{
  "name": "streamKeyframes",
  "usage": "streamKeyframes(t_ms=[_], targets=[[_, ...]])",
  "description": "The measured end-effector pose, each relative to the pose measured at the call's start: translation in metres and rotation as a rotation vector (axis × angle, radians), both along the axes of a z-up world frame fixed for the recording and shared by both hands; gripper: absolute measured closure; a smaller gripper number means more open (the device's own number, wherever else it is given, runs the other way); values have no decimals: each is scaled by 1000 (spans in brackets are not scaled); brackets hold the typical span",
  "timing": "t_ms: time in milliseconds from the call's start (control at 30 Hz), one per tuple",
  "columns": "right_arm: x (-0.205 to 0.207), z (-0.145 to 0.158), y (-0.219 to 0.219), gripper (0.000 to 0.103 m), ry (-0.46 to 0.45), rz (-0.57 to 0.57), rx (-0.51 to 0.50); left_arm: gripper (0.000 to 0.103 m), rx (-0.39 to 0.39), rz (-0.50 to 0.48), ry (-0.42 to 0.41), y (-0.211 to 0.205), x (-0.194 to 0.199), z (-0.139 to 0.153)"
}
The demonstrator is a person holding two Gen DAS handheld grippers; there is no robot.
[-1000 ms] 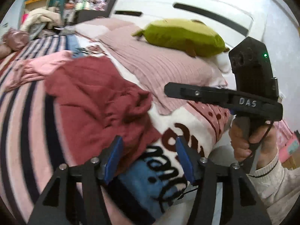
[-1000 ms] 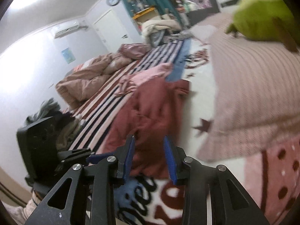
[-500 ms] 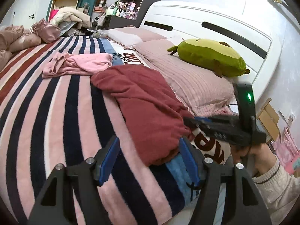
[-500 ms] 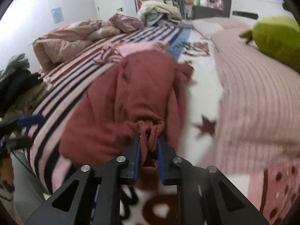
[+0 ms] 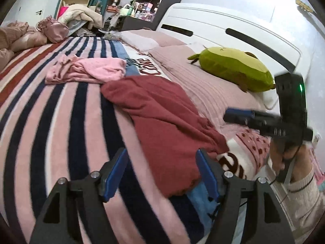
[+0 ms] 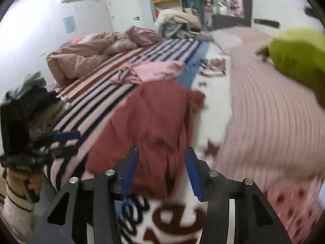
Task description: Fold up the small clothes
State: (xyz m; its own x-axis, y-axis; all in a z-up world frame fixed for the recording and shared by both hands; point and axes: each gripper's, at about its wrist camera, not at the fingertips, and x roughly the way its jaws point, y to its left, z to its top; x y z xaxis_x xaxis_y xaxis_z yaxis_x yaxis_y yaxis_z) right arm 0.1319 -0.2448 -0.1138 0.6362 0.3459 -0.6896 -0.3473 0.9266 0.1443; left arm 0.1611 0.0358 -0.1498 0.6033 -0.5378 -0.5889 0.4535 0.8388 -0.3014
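Red garment [image 6: 154, 126] released, flatter now.

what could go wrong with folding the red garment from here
1. The red garment lies bunched, its near hem at the bed edge. Both grippers are opening with nothing pinched, so it may stay crumpled or slide off.
2. The pink garment touches its far corner; a pull on the red one could drag it along.
3. The right gripper and left gripper aim at the same near hem and could bump.
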Motion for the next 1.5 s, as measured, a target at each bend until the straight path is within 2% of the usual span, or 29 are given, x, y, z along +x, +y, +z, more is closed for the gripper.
streamKeyframes(t_ms=[100, 133, 267, 300, 333, 367, 400, 433, 500, 600, 767, 867, 900, 933, 967, 1000, 1067, 1133, 1167, 1233, 1300, 1433, 1500], targets=[[43, 4, 14, 35, 17, 11, -39, 36, -8, 7, 19, 3, 7, 0], [59, 2, 18, 31, 28, 1, -43, 36, -20, -4, 34, 2, 9, -3], [123, -23, 22, 33, 107, -31, -23, 36, -37, -49, 73, -9, 17, -15], [131, -27, 24, 42, 120, -15, -14, 36, -32, -56, 87, -13, 20, -20], [140, -33, 26, 60, 136, 15, 2, 36, -26, -60, 96, -16, 21, -23], [146, -37, 28, 71, 147, 48, 19, 36, -18, -65, 103, -20, 23, -27], [149, -40, 29, 95, 146, 63, 13, 36, -13, -69, 107, -22, 24, -29], [151, -41, 30, 101, 141, 61, -13, 36, -11, -75, 111, -23, 26, -31], [152, -41, 26, 102, 116, 29, -37, 36, -18, -87, 116, -24, 28, -32], [152, -32, 13, 103, 34, -68, -121, 36, -34, -91, 127, -24, 32, -34], [163, -38, -17, 103, 58, -182, -195, 36, -52, -133, 152, -28, 34, -37], [160, -44, -23, 97, 125, -159, -172, 36, -34, -163, 148, -32, 30, -35], [156, -41, -25, 87, 127, -148, -145, 36, -54, -174, 149, -30, 29, -33], [144, -35, -28, 70, 117, -135, -113, 36, -71, -177, 151, -28, 29, -32], [132, -29, -30, 62, 100, -116, -88, 36, -87, -173, 155, -25, 30, -31], [121, -25, -30, 59, 82, -96, -68, 36, -94, -166, 157, -24, 31, -30], [94, -23, -27, 62, 90, -42, -44, 37, -90, -140, 167, -23, 34, -33], [71, -31, -22, 90, 116, 4, -46, 54, -96, -141, 181, -24, 35, -37], [61, -37, -19, 96, 130, 19, -57, 56, -102, -139, 181, -25, 34, -38], [45, -47, -14, 97, 145, 30, -55, 72, -91, -124, 174, -25, 29, -38], [33, -57, -9, 97, 183, 52, -16, 77, -109, -120, 179, -21, 24, -37], [14, -63, 4, 97, 190, 84, 16, 82, -107, -118, 166, -10, 8, -31], [10, -63, 7, 97, 221, 111, 77, 83, -98, -117, 154, -2, -2, -27]])
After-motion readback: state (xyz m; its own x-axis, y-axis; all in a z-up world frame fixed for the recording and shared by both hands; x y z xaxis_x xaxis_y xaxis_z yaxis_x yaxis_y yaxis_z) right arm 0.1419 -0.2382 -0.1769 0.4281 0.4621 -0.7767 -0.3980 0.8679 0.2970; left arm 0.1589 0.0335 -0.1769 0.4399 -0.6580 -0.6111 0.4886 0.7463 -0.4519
